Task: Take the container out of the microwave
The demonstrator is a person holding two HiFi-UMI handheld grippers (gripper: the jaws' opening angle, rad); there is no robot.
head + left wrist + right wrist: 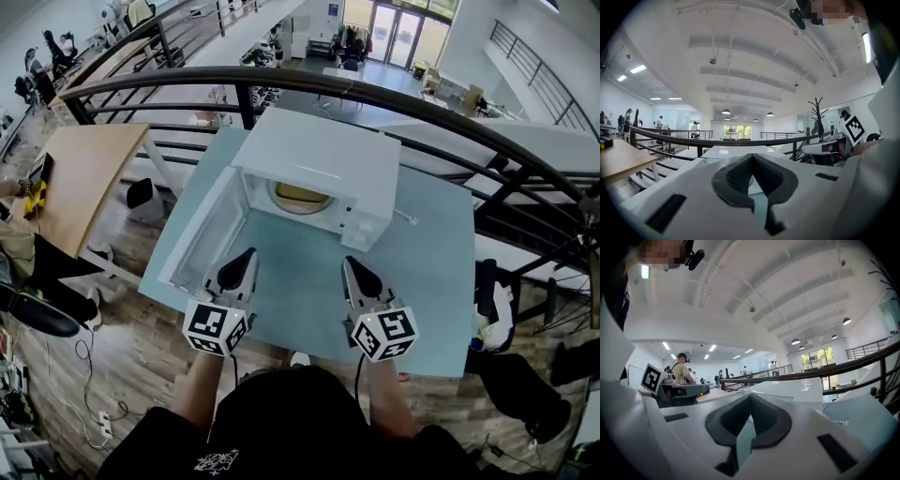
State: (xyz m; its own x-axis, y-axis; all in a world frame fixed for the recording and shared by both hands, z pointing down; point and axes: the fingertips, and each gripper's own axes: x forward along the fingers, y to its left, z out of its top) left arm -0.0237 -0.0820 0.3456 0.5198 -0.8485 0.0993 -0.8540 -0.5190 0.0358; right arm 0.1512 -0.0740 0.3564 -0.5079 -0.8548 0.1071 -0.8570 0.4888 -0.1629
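Observation:
A white microwave [323, 155] stands at the back of a pale blue table [431, 281]. Its door [202, 234] hangs open to the left. Inside the cavity sits a yellowish container [300, 195], only partly visible. My left gripper [250, 253] is shut and empty, in front of the open door. My right gripper [349, 262] is also shut and empty, a little in front of the microwave's control panel. Both point toward the microwave, well short of the container. In the left gripper view the jaws [751, 156] meet at the tip; in the right gripper view the jaws [750, 397] do the same.
A black curved railing [281, 80] runs behind and to the right of the table. A wooden desk [84, 169] stands at the left. The microwave's plug [408, 218] lies on the table to its right. Bare table surface lies between the grippers and the microwave.

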